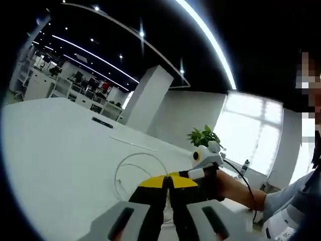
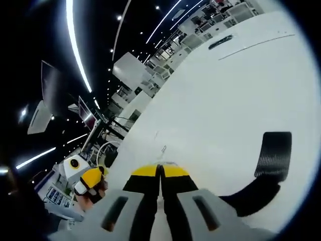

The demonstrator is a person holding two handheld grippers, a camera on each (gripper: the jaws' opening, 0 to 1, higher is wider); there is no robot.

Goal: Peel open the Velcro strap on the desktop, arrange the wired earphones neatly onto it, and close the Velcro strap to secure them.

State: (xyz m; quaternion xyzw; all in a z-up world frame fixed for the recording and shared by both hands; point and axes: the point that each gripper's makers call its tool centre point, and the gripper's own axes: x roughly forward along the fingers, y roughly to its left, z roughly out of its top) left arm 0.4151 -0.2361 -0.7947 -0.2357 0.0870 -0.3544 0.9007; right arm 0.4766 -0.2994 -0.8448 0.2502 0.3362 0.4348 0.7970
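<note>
The white earphone cable [image 1: 131, 159] curls in a loop on the white desk [image 1: 60, 150], and one end runs to the tips of my left gripper [image 1: 168, 179], whose jaws are shut on it. My right gripper [image 1: 200, 173], held by a hand, comes in from the right with its tip close to my left one. In the right gripper view my right gripper [image 2: 160, 170] has its jaws pressed together, and I cannot make out anything between them. The black Velcro strap [image 2: 273, 150] lies flat on the desk [image 2: 225, 100] to the right. My left gripper [image 2: 90, 181] sits at lower left beside the cable loop [image 2: 106, 149].
A flat black object [image 1: 102, 122] lies far back on the desk. A potted plant [image 1: 203, 135] stands behind the right gripper. A person's sleeve [image 1: 288, 193] fills the right side. A small bit of wire [image 2: 164, 149] lies just beyond my right jaws.
</note>
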